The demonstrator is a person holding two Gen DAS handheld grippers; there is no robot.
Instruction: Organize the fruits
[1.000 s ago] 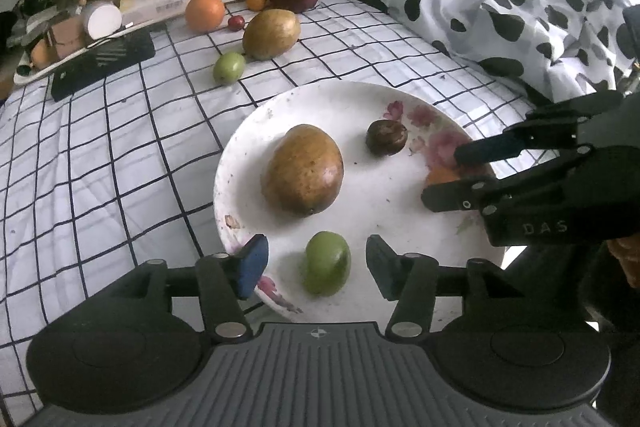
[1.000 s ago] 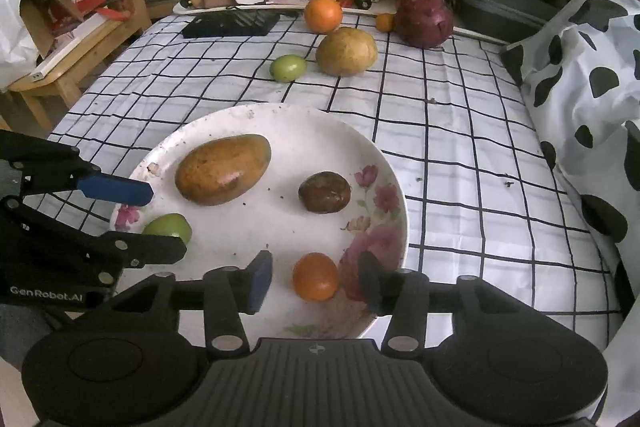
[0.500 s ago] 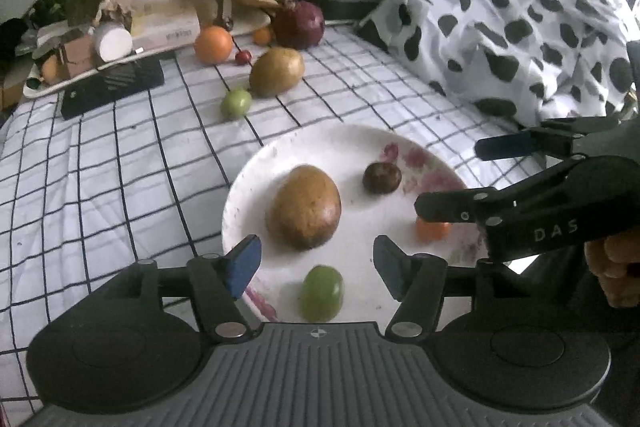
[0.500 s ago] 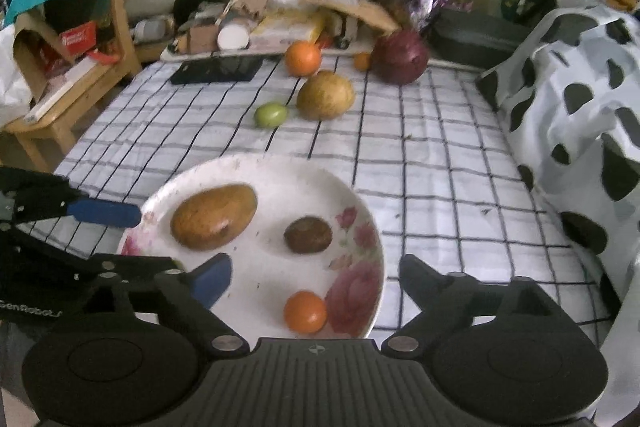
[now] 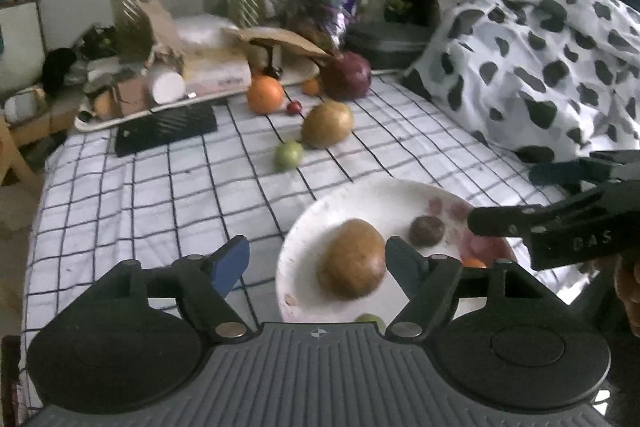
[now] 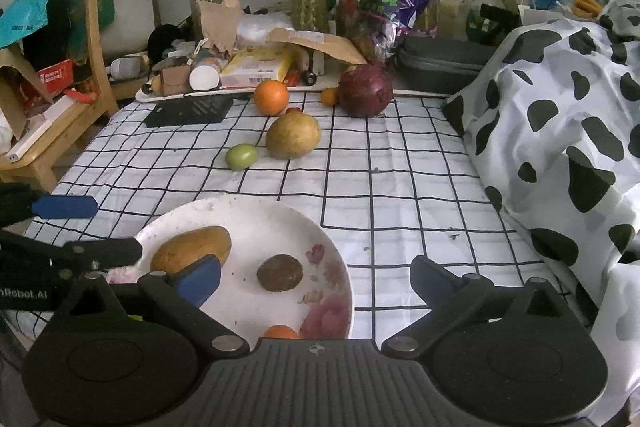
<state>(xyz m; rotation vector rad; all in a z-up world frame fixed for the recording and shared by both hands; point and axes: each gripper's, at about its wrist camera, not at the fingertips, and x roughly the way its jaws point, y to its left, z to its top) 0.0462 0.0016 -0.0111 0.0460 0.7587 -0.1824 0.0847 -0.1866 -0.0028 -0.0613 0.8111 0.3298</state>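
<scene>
Four fruits lie on the plate (image 6: 256,215), among them a mango (image 6: 191,250). Both the left gripper (image 5: 316,263) and the right gripper (image 6: 316,279) hang empty above it, jaws opening. Six fruits (an orange (image 6: 271,97) included) wait on the cloth (image 6: 384,187) beyond.

white plate (image 6: 256,215) with pink flowers, black-and-white checked cloth (image 6: 400,163), cow-spotted blanket (image 6: 560,115)

Mango (image 5: 352,264) on plate (image 5: 320,215); left tongs (image 5: 316,263) empty
</scene>
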